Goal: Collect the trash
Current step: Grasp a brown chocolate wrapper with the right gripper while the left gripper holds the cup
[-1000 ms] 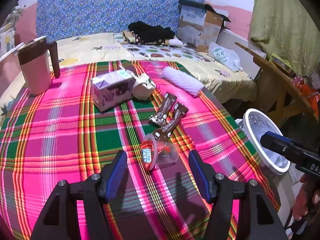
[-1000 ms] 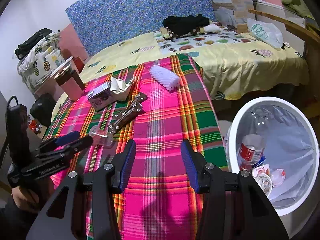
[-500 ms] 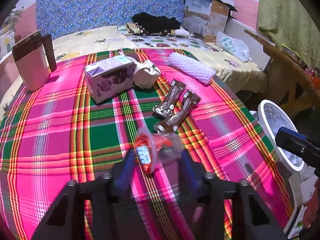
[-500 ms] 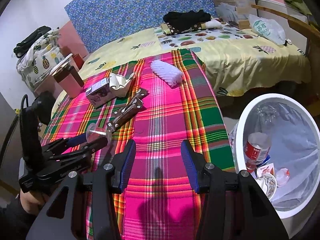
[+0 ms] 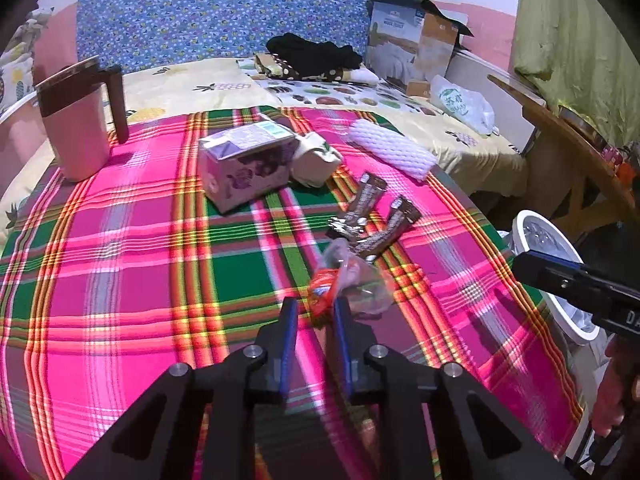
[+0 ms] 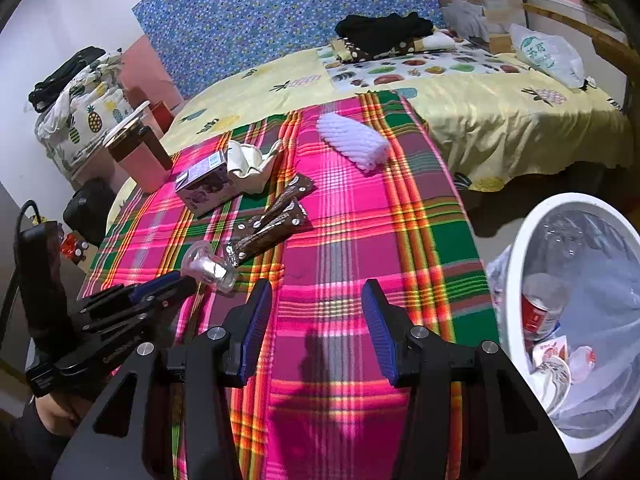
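A crumpled clear plastic cup (image 5: 352,280) with a red label lies on the plaid tablecloth (image 5: 140,248), and my left gripper (image 5: 314,308) is shut on its near edge. The same cup (image 6: 208,266) shows in the right wrist view at the left gripper's (image 6: 176,284) tips. Beyond it lie two brown wrappers (image 5: 372,216), a purple carton (image 5: 244,164), a cream crumpled wrapper (image 5: 316,160) and a white foam sleeve (image 5: 392,152). My right gripper (image 6: 318,312) hovers open over the cloth with nothing between its fingers. A white trash bin (image 6: 576,320) holding several pieces of trash stands to its right.
A pink mug with a brown lid (image 5: 76,124) stands at the cloth's far left. A bed with yellow sheets (image 6: 480,96), black clothing (image 6: 384,28) and a plastic bag (image 6: 548,52) lies behind. A wooden table (image 5: 560,136) stands beyond the bin (image 5: 548,252).
My left gripper's jaws went from wide apart around the plastic cup to shut on it, crumpling it. My right gripper crept slightly forward over the cloth, still open.
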Available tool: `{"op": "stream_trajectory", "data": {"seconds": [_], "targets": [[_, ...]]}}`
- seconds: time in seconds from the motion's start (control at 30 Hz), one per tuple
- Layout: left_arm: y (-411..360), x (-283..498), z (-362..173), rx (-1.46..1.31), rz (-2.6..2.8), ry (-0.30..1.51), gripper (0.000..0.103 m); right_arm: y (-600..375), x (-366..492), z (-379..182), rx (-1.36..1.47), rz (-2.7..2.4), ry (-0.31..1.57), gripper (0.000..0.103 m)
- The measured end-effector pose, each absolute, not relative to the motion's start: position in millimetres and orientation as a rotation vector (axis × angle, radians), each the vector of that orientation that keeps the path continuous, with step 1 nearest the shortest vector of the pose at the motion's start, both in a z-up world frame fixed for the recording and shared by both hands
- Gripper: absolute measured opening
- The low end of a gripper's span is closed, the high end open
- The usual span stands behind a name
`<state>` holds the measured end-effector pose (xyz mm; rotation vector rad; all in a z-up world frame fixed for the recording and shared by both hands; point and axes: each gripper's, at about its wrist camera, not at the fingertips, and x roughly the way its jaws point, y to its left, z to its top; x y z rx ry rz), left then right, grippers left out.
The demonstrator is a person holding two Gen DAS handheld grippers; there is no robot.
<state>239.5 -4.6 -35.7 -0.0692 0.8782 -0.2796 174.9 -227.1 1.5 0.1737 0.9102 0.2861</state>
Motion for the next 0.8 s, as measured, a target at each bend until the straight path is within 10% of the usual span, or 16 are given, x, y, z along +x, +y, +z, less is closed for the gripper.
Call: {"op": "stream_trajectory", "data": {"seconds": [0.37,0.57,0.8], "targets": [[12,248,-33,-0.121,-0.253,0.879,0.018,-216,182,-4,0.174,0.314,0.937,0.048],[14,244,-35,-0.278,-0.3,0.923,0.057,-221,181,-2,0.176,0.306,0.935,0.048],[-12,257,-45,-0.274,-0.289,0.953,0.057,-222,183,-2,0.18,0.307,0.936,0.048]]}}
